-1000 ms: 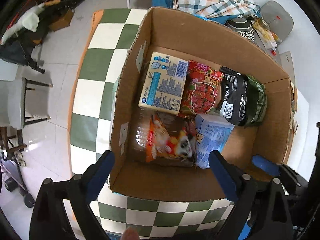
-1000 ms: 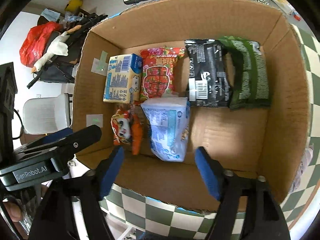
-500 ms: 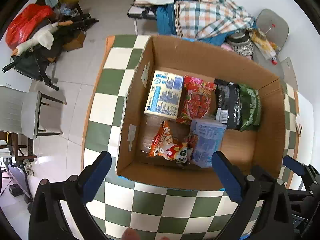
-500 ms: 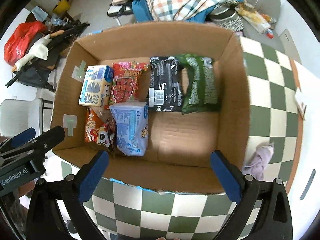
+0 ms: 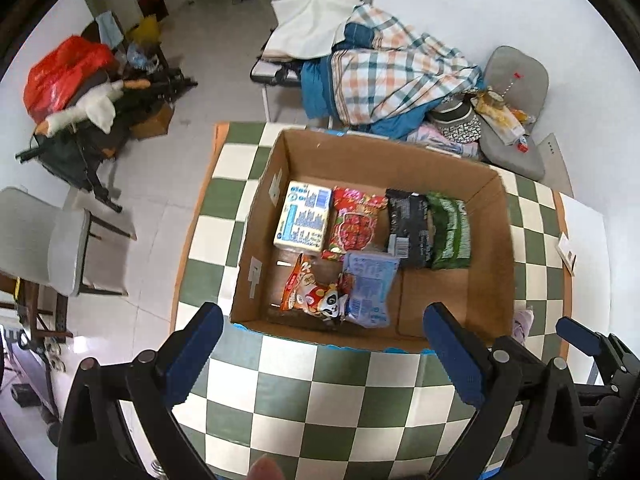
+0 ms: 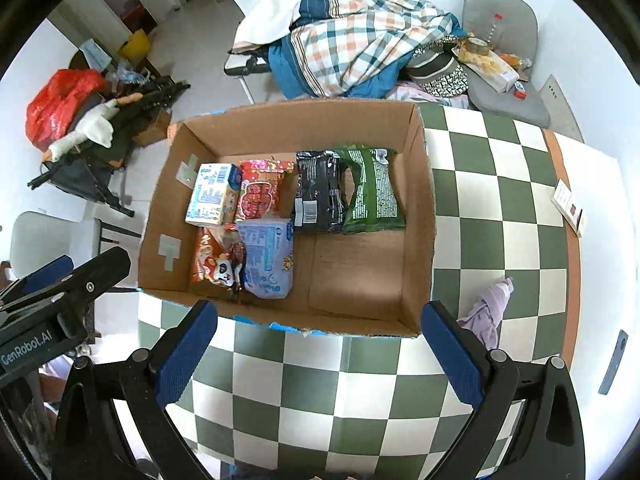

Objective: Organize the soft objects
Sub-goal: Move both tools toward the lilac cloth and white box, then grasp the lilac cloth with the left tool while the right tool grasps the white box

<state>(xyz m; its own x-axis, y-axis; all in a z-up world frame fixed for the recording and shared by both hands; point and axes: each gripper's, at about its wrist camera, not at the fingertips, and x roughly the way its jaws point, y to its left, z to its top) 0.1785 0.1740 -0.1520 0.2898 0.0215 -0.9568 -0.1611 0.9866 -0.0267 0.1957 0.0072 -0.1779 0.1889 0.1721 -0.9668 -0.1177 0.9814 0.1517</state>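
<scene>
An open cardboard box point(image 5: 488, 240) point(image 6: 420, 208) sits on a green-and-white checkered table. Inside lie several soft packs: a pale yellow-blue pack point(image 5: 303, 216) point(image 6: 212, 199), a red pack point(image 5: 354, 224) point(image 6: 259, 196), a black pack point(image 5: 408, 228) point(image 6: 318, 192), a green pack point(image 5: 450, 230) point(image 6: 372, 192), an orange snack bag point(image 5: 310, 290) point(image 6: 212, 260) and a light blue pack point(image 5: 368, 288) point(image 6: 267, 260). My left gripper point(image 5: 320, 328) and right gripper point(image 6: 318, 320) hover high above the box's near wall, both open and empty.
A crumpled lilac cloth point(image 6: 490, 308) point(image 5: 522, 320) lies on the table right of the box. A small card box point(image 6: 568, 208) rests at the table's right edge. Chairs, a plaid blanket point(image 5: 400, 76) and floor clutter surround the table.
Both grippers have risen and drawn back out of the box, their jaws widening. The box and its packs now look smaller and more of the table shows.
</scene>
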